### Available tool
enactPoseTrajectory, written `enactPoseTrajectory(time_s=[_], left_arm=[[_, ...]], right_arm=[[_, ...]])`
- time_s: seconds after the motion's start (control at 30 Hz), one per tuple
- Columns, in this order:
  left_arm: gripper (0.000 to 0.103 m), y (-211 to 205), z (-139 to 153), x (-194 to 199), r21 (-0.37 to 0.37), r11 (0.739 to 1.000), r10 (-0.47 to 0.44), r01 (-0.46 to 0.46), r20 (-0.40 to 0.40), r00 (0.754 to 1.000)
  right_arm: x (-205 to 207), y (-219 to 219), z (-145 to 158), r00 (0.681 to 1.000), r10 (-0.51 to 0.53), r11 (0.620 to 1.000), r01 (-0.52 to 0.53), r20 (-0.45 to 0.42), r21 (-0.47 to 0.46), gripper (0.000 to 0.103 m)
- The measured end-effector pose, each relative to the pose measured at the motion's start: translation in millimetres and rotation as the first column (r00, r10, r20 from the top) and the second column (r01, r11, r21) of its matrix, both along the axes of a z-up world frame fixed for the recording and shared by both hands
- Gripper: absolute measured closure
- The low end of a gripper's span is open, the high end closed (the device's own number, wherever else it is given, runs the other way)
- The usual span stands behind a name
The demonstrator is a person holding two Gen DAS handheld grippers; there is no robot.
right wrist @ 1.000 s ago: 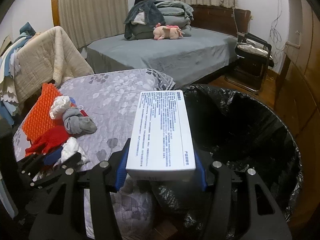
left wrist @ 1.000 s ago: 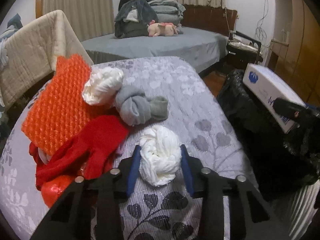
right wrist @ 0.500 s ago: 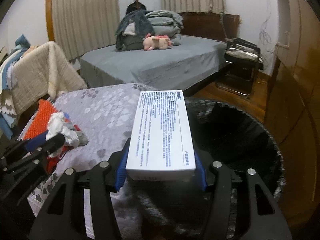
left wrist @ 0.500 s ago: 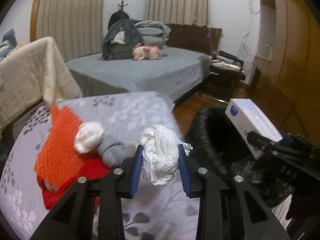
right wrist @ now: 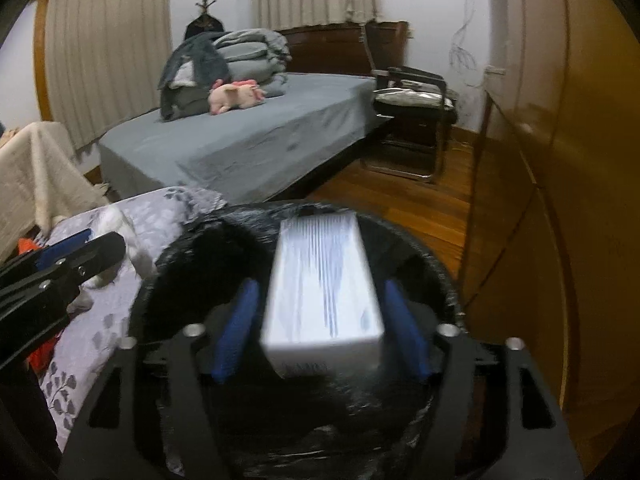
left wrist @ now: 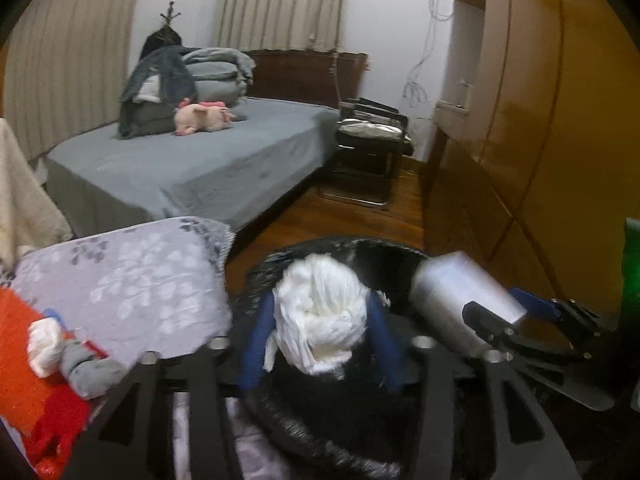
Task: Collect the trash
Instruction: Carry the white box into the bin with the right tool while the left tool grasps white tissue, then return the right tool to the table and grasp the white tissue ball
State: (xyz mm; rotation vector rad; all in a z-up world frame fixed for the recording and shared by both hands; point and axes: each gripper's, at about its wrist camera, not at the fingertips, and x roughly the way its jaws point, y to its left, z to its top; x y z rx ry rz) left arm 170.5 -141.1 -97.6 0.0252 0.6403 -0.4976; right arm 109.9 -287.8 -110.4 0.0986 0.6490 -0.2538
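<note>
While both grippers tilt downward over the black-lined trash bin (right wrist: 440, 280), the left gripper (left wrist: 320, 334) is opening its jaws, the white crumpled wad (left wrist: 320, 320) loose between the 2 blue pads above the bin's mouth. The right gripper (right wrist: 322, 330) is opening too; the white box (right wrist: 322, 284) sits between its pads with gaps on both sides, its long axis pointing away along the fingers, over the bin.

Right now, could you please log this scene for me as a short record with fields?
Left gripper: jaws opening, white wad between them
Right gripper: jaws opening, gaps beside white box
Below both: black-lined bin
On patterned cover: orange mat, grey bundle, red cloth
</note>
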Motion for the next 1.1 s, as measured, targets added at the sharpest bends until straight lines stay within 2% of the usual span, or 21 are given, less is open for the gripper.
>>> enactPoseTrajectory(time_s=[0.17, 0.27, 0.37, 0.6, 0.87, 1.1], left_arm=[[0.023, 6, 3, -4, 0.008, 1.0, 0.013, -0.013, 0.021, 1.0], [0.013, 22, 6, -8, 0.017, 0.999, 0.048, -0.049, 0.034, 0.998], [0.008, 42, 11, -11, 0.019, 0.995, 0.095, -0.096, 0.037, 0.995], [0.006, 104, 14, -28, 0.033, 0.975, 0.218, -0.22, 0.056, 0.974], [0.006, 191, 15, -41, 0.063, 0.908, 0.407, -0.414, 0.102, 0.908], [0.007, 252, 5, -39, 0.09, 0.839, 0.527, -0.536, 0.112, 0.843]], right_arm=[[-5, -15, 4, 0.999, -0.036, 0.999, 0.036, 0.028, -0.006, 0.013], [-7, -15, 7, 0.999, -0.036, 0.999, 0.035, 0.038, 0.012, 0.008], [-4, -7, 12, 0.999, -0.027, 0.999, 0.025, 0.04, 0.03, 0.006], [13, 41, 17, 0.995, 0.085, 0.996, -0.086, 0.048, 0.026, 0.006], [38, 114, 20, 0.968, 0.243, 0.97, -0.244, 0.055, 0.005, 0.006], [68, 185, 14, 0.925, 0.376, 0.927, -0.376, 0.063, -0.006, 0.006]])
